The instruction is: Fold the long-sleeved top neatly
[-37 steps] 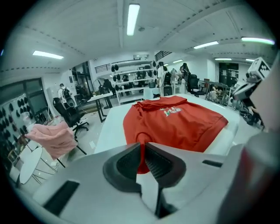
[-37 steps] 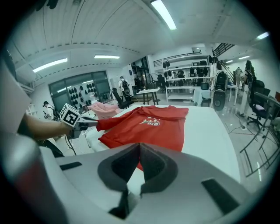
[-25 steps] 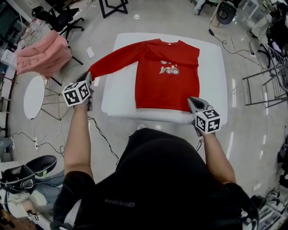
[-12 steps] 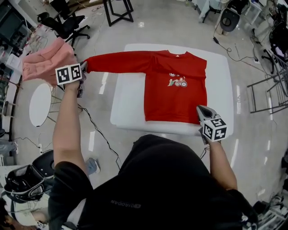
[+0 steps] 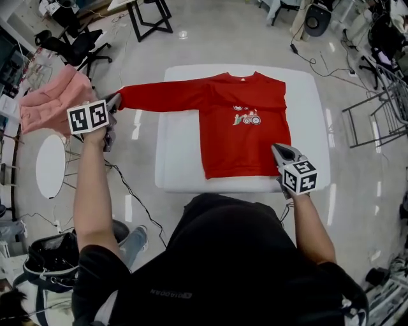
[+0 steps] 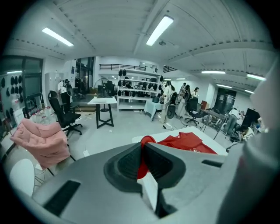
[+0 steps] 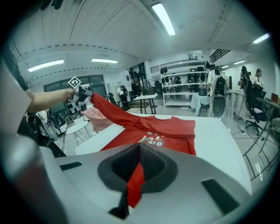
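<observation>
The red long-sleeved top (image 5: 245, 121) lies flat on the white table (image 5: 182, 159), with a small print on its chest. Its left sleeve (image 5: 162, 97) stretches straight out past the table's left edge. My left gripper (image 5: 113, 102) is shut on the cuff, held in the air beyond the table. In the left gripper view, red cloth (image 6: 142, 162) is pinched between the jaws of the left gripper (image 6: 141, 151). My right gripper (image 5: 279, 151) is shut on the hem's near right corner. The right gripper view shows red fabric (image 7: 135, 183) clamped in the right gripper (image 7: 139, 151).
A pink garment (image 5: 46, 102) lies over a chair at the left, near a round white stool (image 5: 50, 167). A black office chair (image 5: 67, 43) and a black table frame (image 5: 150, 16) stand further back. A metal rack (image 5: 376, 108) stands at the right. Cables run over the floor.
My left gripper has carried the cuff up and outward to the left, so the sleeve now runs straight and level instead of slanting down. The right gripper keeps its hold on the hem.
</observation>
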Demonstrator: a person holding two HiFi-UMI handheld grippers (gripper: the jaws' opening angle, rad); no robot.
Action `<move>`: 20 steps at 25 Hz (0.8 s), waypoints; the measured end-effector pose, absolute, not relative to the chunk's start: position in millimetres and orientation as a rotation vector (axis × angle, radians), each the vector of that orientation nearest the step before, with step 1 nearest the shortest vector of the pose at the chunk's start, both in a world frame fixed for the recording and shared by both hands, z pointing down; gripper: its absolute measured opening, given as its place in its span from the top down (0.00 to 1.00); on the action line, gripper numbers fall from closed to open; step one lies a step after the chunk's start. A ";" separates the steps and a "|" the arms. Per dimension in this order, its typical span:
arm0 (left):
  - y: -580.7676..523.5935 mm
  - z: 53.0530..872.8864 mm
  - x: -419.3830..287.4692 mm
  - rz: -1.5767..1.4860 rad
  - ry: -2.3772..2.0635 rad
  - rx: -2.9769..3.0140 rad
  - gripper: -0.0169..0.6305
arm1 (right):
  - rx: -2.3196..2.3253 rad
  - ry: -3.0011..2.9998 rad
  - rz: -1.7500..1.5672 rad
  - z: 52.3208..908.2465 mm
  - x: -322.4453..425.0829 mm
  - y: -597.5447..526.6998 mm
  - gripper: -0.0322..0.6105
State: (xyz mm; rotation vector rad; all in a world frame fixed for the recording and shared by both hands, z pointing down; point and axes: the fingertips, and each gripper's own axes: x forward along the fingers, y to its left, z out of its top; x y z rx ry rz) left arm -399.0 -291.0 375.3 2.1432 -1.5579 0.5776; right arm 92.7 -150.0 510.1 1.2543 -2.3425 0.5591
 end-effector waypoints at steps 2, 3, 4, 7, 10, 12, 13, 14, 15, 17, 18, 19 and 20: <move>-289.5 367.1 -382.3 0.570 -1.520 2.190 0.94 | 1.263 -2.354 0.572 512.0 91.6 -157.5 0.94; -289.0 362.1 -373.3 0.568 -1.500 2.211 0.94 | 1.275 -2.359 0.583 511.9 92.9 -161.7 0.94; -288.3 356.4 -363.6 0.561 -1.478 2.231 0.94 | 1.284 -2.364 0.594 511.0 94.2 -165.0 0.94; -285.6 335.5 -329.2 0.530 -1.403 2.286 0.94 | 1.271 -2.375 0.598 506.3 96.8 -168.0 0.94; -290.4 313.0 -286.9 0.498 -1.360 2.324 0.94 | 1.238 -2.393 0.593 504.1 104.3 -174.4 0.94; -296.4 303.1 -257.2 0.476 -1.360 2.323 0.94 | 1.212 -2.408 0.595 502.0 111.4 -179.1 0.94; -299.8 301.1 -242.2 0.470 -1.363 2.315 0.94 | 1.195 -2.417 0.592 500.1 115.3 -180.4 0.94; -303.9 300.1 -227.0 0.469 -1.362 2.305 0.94 | 1.176 -2.427 0.586 497.8 119.6 -181.7 0.94; -308.9 299.6 -211.4 0.471 -1.358 2.297 0.94 | 1.159 -2.436 0.577 495.4 124.5 -183.3 0.94; -319.1 299.6 -180.2 0.482 -1.350 2.290 0.94 | 1.130 -2.448 0.566 492.0 135.6 -186.4 0.94; -323.2 300.7 -164.5 0.488 -1.344 2.289 0.94 | 1.120 -2.453 0.569 491.4 141.9 -187.4 0.94; -326.6 302.6 -148.7 0.493 -1.335 2.289 0.94 | 1.114 -2.458 0.576 491.3 148.6 -188.1 0.94; -329.3 305.2 -132.6 0.499 -1.322 2.290 0.94 | 1.110 -2.463 0.583 491.5 155.4 -188.7 0.94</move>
